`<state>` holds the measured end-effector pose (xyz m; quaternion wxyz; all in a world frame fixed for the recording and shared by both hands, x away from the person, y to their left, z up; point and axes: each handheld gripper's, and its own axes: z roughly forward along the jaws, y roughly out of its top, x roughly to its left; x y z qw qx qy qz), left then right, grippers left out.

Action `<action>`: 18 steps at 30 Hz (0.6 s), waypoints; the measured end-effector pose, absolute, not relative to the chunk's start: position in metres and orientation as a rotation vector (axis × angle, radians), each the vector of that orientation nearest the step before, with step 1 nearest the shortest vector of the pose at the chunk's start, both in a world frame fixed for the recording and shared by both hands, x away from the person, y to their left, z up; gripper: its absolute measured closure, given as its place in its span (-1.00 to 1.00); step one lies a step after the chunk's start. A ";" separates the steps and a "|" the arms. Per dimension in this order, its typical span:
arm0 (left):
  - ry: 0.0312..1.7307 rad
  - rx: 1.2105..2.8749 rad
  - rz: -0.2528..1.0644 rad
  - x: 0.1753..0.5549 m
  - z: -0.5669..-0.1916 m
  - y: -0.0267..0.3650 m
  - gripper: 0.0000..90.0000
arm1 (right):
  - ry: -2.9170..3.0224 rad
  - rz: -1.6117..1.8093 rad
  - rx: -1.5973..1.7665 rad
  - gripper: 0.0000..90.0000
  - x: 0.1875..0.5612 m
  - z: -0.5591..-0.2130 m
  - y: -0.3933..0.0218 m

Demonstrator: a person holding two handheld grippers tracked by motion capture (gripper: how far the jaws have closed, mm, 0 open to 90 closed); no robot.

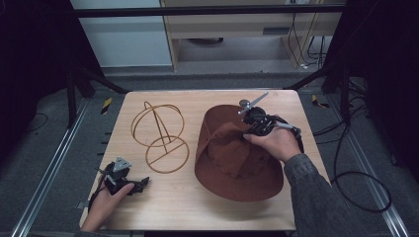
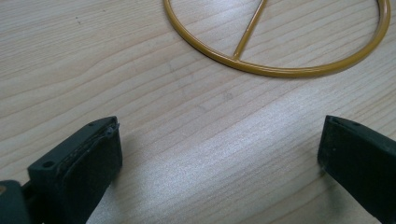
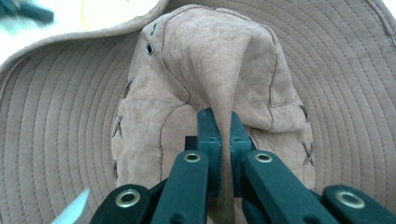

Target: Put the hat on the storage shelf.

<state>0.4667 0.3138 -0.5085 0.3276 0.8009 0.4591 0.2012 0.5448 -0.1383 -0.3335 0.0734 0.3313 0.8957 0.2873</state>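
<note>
A brown wide-brimmed hat [image 1: 232, 158] lies on the right half of the wooden table [image 1: 163, 202], its far brim curled up. My right gripper [image 1: 249, 129] is over the crown, shut on a pinched fold of the crown's fabric [image 3: 224, 93], with the cloth squeezed between the two pads. A wire hat stand [image 1: 160, 136] of gold rings rises at the table's centre-left; its base ring [image 2: 280, 65] lies just ahead of my left gripper [image 2: 219, 149]. That left gripper [image 1: 143, 183] rests near the front left edge, jaws wide apart, nothing between them.
Black cables [image 1: 356, 182] trail off the table's right side to the floor. Metal rails [image 1: 54, 163] run along both sides of the table. A cabinet [image 1: 232, 29] stands beyond the far edge.
</note>
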 end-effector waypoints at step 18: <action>1.203 2.094 0.527 0.467 -0.509 0.314 -1.00 | 2.521 1.095 0.938 0.98 0.536 -0.262 -0.147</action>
